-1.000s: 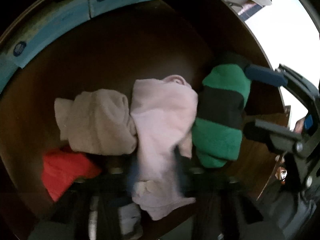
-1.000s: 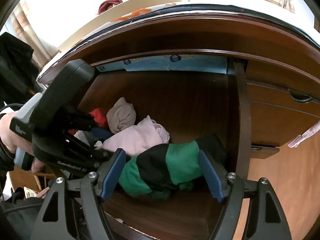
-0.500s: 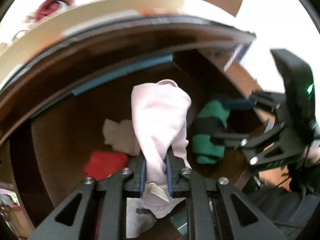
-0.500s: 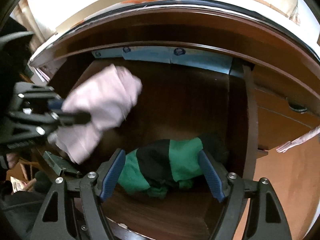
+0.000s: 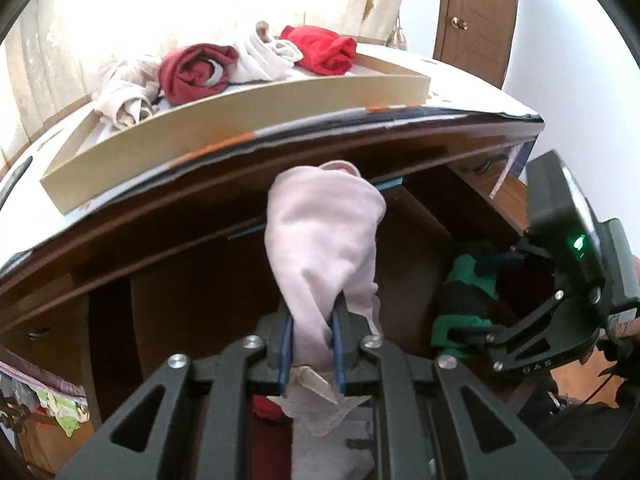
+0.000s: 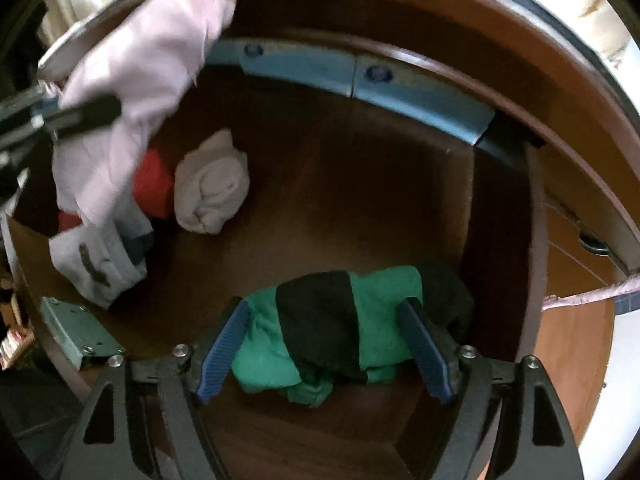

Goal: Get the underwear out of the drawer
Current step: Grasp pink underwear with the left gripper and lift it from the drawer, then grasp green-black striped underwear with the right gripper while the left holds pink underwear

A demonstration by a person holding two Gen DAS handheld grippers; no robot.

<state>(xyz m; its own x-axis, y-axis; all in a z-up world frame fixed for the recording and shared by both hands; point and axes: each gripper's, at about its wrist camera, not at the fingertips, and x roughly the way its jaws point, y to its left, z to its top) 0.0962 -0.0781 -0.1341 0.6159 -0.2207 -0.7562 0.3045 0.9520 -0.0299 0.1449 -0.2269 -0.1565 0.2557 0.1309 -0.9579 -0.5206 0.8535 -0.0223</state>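
Observation:
My left gripper (image 5: 312,344) is shut on a pale pink underwear (image 5: 324,240) and holds it up in front of the dresser, above the open drawer (image 6: 360,168). The right wrist view shows the same pink piece (image 6: 140,60) hanging at the upper left. My right gripper (image 6: 324,344) points down into the drawer, its jaws opening. A green and black underwear (image 6: 332,320) lies on the drawer floor between its blue pads (image 6: 224,348), which stand at its two ends without squeezing it. In the left wrist view that gripper (image 5: 480,296) straddles the green piece (image 5: 464,300) at the right.
A rolled beige piece (image 6: 212,184), a red one (image 6: 154,184) and a grey-white one (image 6: 96,264) lie at the drawer's left. Blue boxes (image 6: 360,80) line its back wall. On the dresser top a cardboard tray (image 5: 240,120) holds several rolled garments. A brown door (image 5: 476,12) stands behind.
My left gripper shut on the pink underwear and lifted it out of the drawer, tilting up toward the dresser top. My right gripper came lower over the green and black piece.

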